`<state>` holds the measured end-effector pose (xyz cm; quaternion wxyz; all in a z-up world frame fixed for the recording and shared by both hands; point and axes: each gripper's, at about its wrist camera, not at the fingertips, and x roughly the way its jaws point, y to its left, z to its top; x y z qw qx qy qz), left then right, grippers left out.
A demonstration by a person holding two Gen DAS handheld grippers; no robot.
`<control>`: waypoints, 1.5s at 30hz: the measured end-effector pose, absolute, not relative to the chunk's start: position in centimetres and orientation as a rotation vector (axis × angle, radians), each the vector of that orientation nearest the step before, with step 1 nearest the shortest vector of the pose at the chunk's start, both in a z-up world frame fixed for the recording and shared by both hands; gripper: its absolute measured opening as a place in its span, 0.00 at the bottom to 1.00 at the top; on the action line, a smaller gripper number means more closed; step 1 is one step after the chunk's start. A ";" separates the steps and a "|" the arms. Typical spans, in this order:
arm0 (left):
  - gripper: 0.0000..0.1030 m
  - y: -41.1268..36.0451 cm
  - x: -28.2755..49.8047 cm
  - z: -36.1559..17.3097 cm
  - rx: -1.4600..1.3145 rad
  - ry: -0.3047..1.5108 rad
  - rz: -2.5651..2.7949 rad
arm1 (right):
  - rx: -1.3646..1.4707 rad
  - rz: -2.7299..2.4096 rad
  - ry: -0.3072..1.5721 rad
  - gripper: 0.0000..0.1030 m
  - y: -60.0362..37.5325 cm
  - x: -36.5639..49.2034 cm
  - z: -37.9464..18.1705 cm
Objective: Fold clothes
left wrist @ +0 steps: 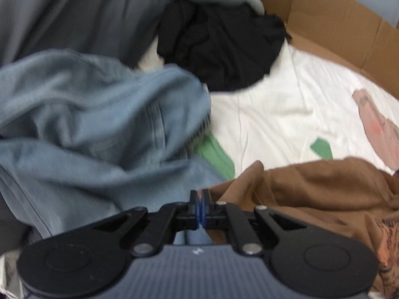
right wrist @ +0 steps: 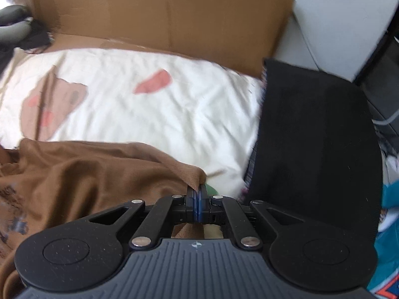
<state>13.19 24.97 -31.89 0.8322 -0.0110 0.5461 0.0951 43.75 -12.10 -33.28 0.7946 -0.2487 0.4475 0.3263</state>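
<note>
A brown T-shirt (left wrist: 311,189) with a dark print lies crumpled on a white printed sheet (left wrist: 274,109). My left gripper (left wrist: 201,195) is shut on the shirt's left edge, at its lower middle. In the right wrist view the same brown shirt (right wrist: 87,174) spreads to the left, and my right gripper (right wrist: 197,194) is shut on its right corner, just above the sheet (right wrist: 174,104).
Light blue jeans (left wrist: 87,129) are heaped at the left, a black garment (left wrist: 219,47) and grey clothes (left wrist: 82,17) behind. A cardboard wall (right wrist: 162,17) runs along the back. A folded black garment (right wrist: 314,137) lies at the right, a teal garment (right wrist: 389,224) beyond it.
</note>
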 end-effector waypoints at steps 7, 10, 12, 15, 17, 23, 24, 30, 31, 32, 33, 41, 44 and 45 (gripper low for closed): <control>0.18 23.8 11.6 -30.1 -0.034 1.117 0.171 | -0.496 0.675 0.962 0.22 -13.2 43.8 -32.5; 0.33 23.4 11.6 -29.1 -0.057 1.083 0.171 | -0.487 0.719 0.937 0.35 -12.4 42.9 -31.7; 0.38 22.7 11.9 -28.9 -0.078 1.076 0.153 | -0.481 0.746 0.934 0.36 -11.7 42.2 -31.3; 0.38 21.2 12.3 -29.4 -0.110 1.082 0.106 | -0.445 0.807 0.962 0.36 -10.7 41.1 -31.1; 0.39 19.9 12.6 -30.2 -0.123 1.093 0.076 | -0.425 0.850 0.994 0.36 -9.9 40.2 -31.2; 0.49 15.8 12.9 -32.5 -0.160 1.096 -0.014 | -0.439 0.975 1.066 0.44 -7.7 36.8 -32.4; 0.49 15.1 13.0 -33.0 -0.158 1.097 -0.033 | -0.440 0.986 1.076 0.44 -7.4 36.4 -32.6; 0.56 12.0 13.9 -36.2 -0.083 1.172 -0.101 | -0.452 1.022 1.130 0.46 -6.1 34.5 -34.0; 0.56 11.7 14.0 -36.7 -0.069 1.184 -0.097 | -0.456 1.026 1.139 0.46 -6.0 34.3 -34.2; 0.56 11.5 14.0 -37.0 -0.061 1.196 -0.098 | -0.462 1.031 1.149 0.46 -5.8 34.2 -34.5; 0.56 11.2 14.0 -37.3 -0.045 1.201 -0.102 | -0.469 1.035 1.157 0.46 -5.7 33.9 -34.8; 0.69 10.3 13.7 -39.9 0.105 1.232 -0.145 | -0.516 1.055 1.211 0.51 -5.4 32.6 -36.8; 0.39 10.8 13.4 -40.5 0.096 1.228 -0.130 | -0.533 1.068 1.200 0.51 -5.3 32.3 -37.1; 0.28 10.9 13.2 -40.3 0.089 1.224 -0.132 | -0.538 1.073 1.192 0.50 -5.3 32.3 -37.1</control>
